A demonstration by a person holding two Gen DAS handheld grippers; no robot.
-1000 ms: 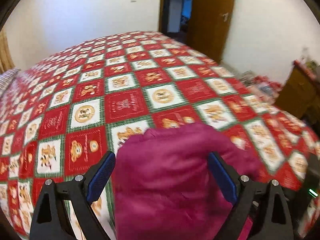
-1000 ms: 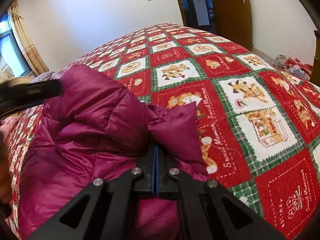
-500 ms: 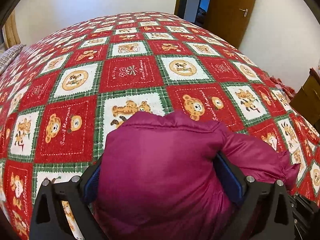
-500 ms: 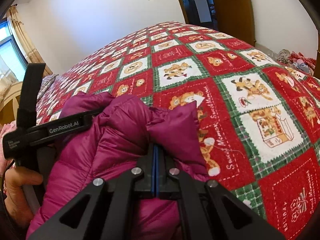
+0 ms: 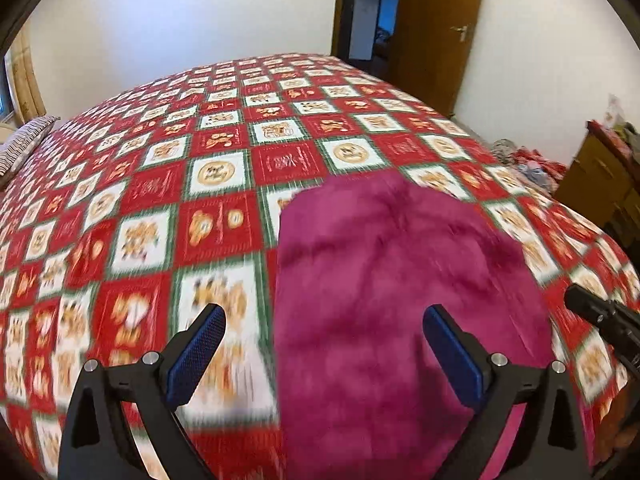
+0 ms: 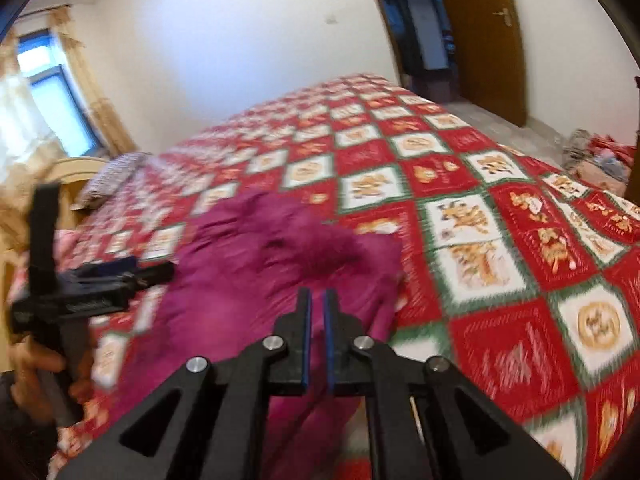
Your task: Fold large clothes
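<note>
A magenta puffer jacket (image 5: 392, 280) lies bunched on the red, white and green patchwork bedspread (image 5: 224, 168) near the bed's front edge. My left gripper (image 5: 324, 352) is wide open and empty, raised above the jacket's left side. In the right wrist view the jacket (image 6: 272, 264) lies below and ahead of my right gripper (image 6: 315, 308), whose jaws stand a narrow gap apart with nothing between them. The left gripper also shows in the right wrist view (image 6: 120, 276), at the left beside the jacket. The right gripper shows at the right edge of the left wrist view (image 5: 600, 316).
A striped pillow (image 6: 112, 176) lies at the bed's far left by a curtained window (image 6: 52, 96). A brown door (image 5: 436, 36) and dark doorway stand beyond the bed. A wooden cabinet (image 5: 600, 176) and clutter on the floor (image 6: 596, 160) are at the right.
Both grippers have lifted up and back from the jacket. The right gripper has let go of the jacket fold and parted slightly. The left gripper, which straddled the jacket, is now clear of it.
</note>
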